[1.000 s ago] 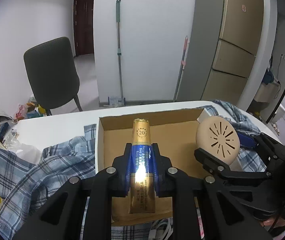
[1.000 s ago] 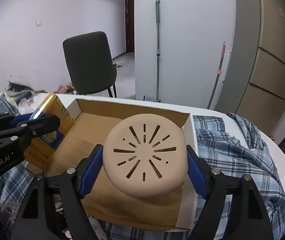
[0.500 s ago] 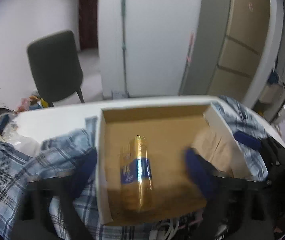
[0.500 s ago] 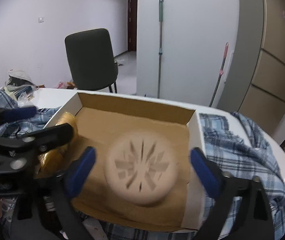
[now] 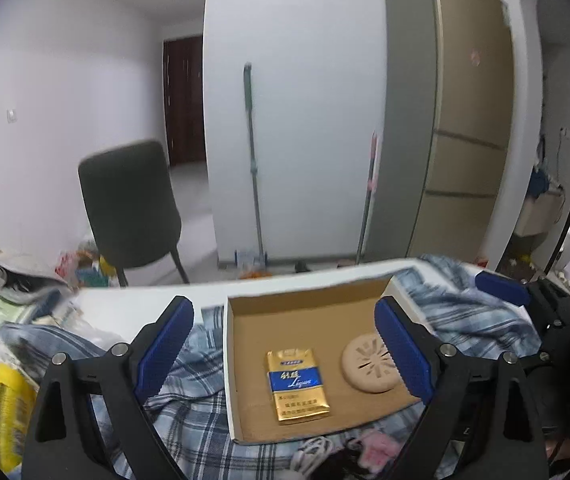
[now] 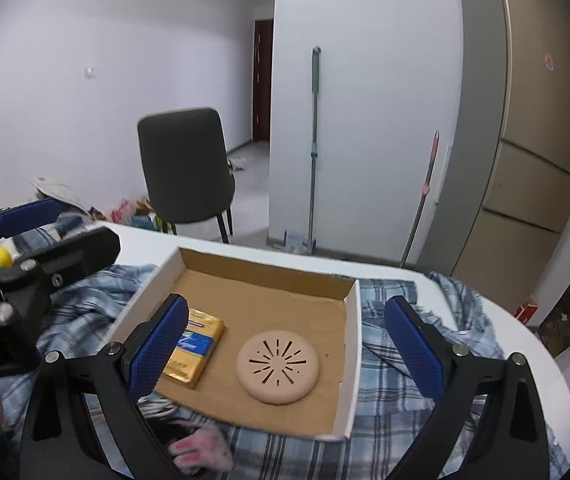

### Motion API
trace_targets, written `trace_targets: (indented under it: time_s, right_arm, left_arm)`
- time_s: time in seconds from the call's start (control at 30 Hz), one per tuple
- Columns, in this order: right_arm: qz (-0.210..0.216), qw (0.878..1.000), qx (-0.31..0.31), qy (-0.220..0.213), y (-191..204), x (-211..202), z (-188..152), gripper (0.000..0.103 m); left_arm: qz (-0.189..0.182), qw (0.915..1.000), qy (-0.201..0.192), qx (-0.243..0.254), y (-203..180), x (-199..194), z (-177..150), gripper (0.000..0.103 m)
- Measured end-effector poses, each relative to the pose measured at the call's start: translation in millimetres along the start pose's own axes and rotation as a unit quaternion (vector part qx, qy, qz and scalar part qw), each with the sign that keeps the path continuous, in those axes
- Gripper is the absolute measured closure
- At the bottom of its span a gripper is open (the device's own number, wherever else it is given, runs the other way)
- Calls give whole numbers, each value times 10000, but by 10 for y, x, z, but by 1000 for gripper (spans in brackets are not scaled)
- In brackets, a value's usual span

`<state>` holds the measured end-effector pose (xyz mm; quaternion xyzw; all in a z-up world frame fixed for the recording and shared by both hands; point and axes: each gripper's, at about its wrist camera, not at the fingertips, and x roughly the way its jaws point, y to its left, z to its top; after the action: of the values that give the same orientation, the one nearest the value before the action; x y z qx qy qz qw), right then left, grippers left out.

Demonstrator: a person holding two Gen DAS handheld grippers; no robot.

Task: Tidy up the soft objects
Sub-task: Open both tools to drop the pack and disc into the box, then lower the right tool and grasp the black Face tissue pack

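Observation:
A shallow cardboard box lies on a blue plaid cloth on a white table. Inside lie a gold and blue pack on the left and a round beige slotted disc on the right. My left gripper is open and empty, raised above the box's near side. My right gripper is open and empty, raised above the box too. The left gripper also shows in the right wrist view, at the left.
A dark chair stands behind the table. A mop leans on the wall beside a tall cabinet. Bags and clutter pile at the table's left. A white cable and a pink fluffy item lie by the box's near edge.
Both grippers opened and pulled back and up. The pack left my left gripper and the disc left my right gripper; both now lie flat in the box.

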<state>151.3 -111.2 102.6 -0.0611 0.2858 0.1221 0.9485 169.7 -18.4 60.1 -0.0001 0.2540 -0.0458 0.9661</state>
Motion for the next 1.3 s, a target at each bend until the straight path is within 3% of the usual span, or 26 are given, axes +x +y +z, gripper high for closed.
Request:
trace_targets:
  time_s: [0.2, 0.37, 0.47, 0.63, 0.7, 1.13, 1.3]
  right_arm:
    - [123, 9995, 116, -275, 71, -608, -7, 5]
    - [285, 9989, 143, -354, 172, -933, -127, 5]
    - [372, 9988, 130, -302, 224, -995, -249, 5]
    - [412, 9989, 63, -199, 285, -984, -495, 5]
    - [379, 9992, 68, -128, 277, -929, -582, 5]
    - [382, 9968, 124, 696, 222, -391, -1012, 4]
    - [457, 9944, 58, 953, 273, -301, -1088, 4]
  left_arm:
    - [-24, 9982, -599, 23, -36, -802, 24, 10]
    - [-108, 9972, -737, 46, -80, -1240, -130, 10]
    - [-216, 9980, -594, -15, -81, -1336, -261, 9]
    - [-321, 9979, -553, -143, -23, -1362, -547, 8]
    - [-315, 9978, -555, -191, 11, -1336, -658, 0]
    - [-239, 9994, 63, -245, 134, -884, -1107, 0]
    - [-256, 9990, 163, -339, 159, -826, -1140, 0]
